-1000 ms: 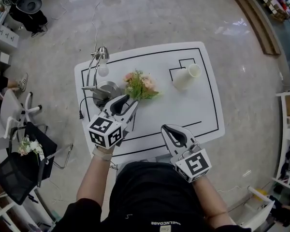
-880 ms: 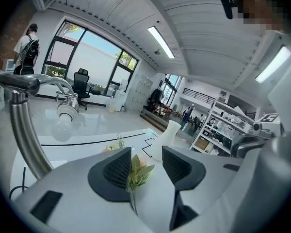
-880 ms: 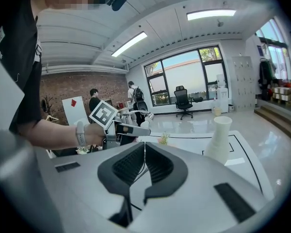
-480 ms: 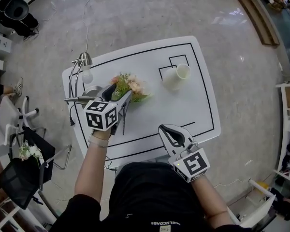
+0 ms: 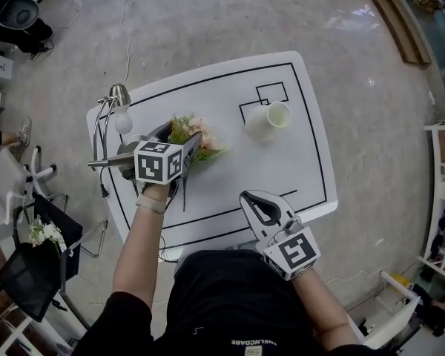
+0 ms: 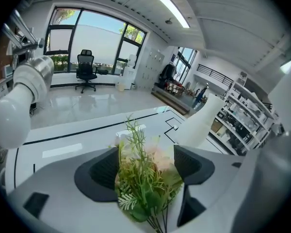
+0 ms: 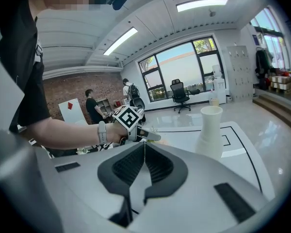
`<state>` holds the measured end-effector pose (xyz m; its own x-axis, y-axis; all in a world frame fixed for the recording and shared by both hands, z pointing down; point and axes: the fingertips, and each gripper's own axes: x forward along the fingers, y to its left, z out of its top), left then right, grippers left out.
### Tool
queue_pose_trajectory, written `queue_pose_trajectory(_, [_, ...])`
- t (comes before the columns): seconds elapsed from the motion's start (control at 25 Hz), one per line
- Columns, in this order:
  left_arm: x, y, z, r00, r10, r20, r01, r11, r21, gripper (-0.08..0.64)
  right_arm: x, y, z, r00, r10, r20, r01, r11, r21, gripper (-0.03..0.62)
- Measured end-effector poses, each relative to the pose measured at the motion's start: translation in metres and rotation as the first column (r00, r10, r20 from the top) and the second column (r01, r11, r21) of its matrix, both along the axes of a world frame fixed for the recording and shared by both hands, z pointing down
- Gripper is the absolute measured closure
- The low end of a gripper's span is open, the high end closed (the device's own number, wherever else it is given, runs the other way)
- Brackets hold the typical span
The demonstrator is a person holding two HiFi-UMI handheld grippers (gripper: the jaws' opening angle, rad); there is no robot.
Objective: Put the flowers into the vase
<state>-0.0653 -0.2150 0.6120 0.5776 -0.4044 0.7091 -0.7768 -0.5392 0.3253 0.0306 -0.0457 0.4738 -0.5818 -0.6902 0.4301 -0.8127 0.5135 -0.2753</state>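
the right gripper hangs nearest the person, jaws together, empty. ahead to its left, the left gripper has jaws that have just been opening, wide apart, with the flowers between them on the table. the vase stands upright farther off, to its right.

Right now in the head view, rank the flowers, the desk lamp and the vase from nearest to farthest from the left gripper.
The left gripper's jaws have just been opening.
1. Flowers: between its open jaws.
2. Desk lamp: close on the left, at the table's edge.
3. Vase: farthest, off to the right by the small marked square.
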Motion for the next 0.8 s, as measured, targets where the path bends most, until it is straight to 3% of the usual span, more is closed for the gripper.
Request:
queue_pose_trajectory(0.44, [0.006, -0.014, 0.042, 0.991, 0.047, 0.123, -0.036, 0.996, -0.086, 0.221, 0.004, -0.011, 0.013, 1.0, 0.005, 0.001, -0.005, 0.999, -0.033, 0.58])
queue_pose_trajectory(0.8, [0.011, -0.016, 0.065, 0.977, 0.081, 0.199, -0.062, 0.993, -0.101, 0.221, 0.006, -0.012, 0.021, 1.0, 0.018, 0.001, -0.018, 0.998, -0.058, 0.579])
